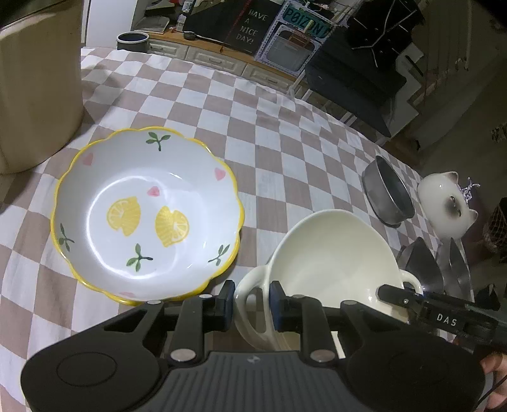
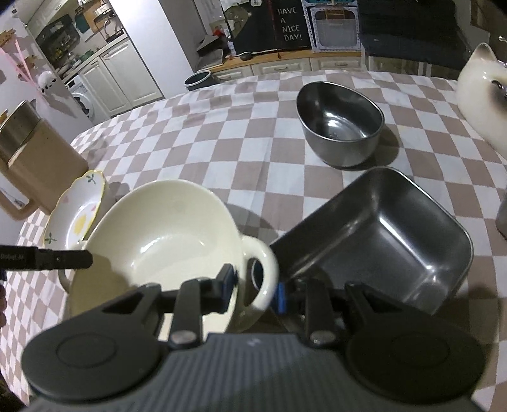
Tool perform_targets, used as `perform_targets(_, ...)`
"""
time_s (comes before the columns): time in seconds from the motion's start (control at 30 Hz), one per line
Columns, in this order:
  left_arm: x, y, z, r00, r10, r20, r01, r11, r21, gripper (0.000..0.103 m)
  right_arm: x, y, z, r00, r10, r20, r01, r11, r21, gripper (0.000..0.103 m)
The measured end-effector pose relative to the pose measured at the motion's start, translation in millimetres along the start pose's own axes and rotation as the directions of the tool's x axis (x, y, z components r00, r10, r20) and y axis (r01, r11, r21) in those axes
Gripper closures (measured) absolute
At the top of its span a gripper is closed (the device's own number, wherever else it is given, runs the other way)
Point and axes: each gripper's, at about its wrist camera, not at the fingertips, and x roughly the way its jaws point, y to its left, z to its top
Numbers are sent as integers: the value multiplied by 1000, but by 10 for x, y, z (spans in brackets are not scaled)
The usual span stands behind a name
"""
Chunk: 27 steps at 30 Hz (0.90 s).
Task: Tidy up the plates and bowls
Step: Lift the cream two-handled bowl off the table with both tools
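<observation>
A: You're over a table (image 2: 253, 177) laid with a brown-and-white checked cloth, with a kitchen behind: white cabinets, a washing machine, and a black board (image 2: 290, 23) chalked "HAVE A NICE DAY!". Beside it a framed sign (image 1: 305, 22) reads something like "POIZIN".

B: Any writing on your tools?

A: From your left wrist view, the right gripper's body shows "DAS". From the right wrist view, the left one carries a label too blurred to read fully.

B: And the left gripper (image 1: 252, 304)?

A: Its jaws are narrowed around one loop handle of the cream bowl (image 1: 329, 256), pads at either side of it; I cannot tell whether they press it yet.

B: The right gripper (image 2: 255, 286)?

A: Partly parted, pinching the opposite handle, one finger inside the rim.

B: What else?

A: The lemon-printed plate (image 1: 145, 215) lies just left of your left gripper. A square steel dish (image 2: 380, 241) sits just right of your right gripper, a round steel bowl (image 2: 340, 126) beyond it, and a cat figurine (image 2: 481, 95) at the far right.
</observation>
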Motion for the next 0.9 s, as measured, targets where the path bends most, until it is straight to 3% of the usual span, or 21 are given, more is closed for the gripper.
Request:
perform_targets(0.53, 29, -36, -26, 1000, 19, -15, -18, 1000, 16, 77, 32, -67, 11, 1000, 27, -12, -26, 999, 38, 71)
perform_targets(0.67, 20, -53, -53, 1000, 19, -5, -19, 999, 36, 77, 23, -8, -1, 1000, 11, -1, -11, 1000, 5, 72)
perform_targets(0.9, -54, -97, -61, 1000, 10, 15, -10, 999, 33, 79, -14, -44, -2, 1000, 27, -3, -27, 999, 46, 73)
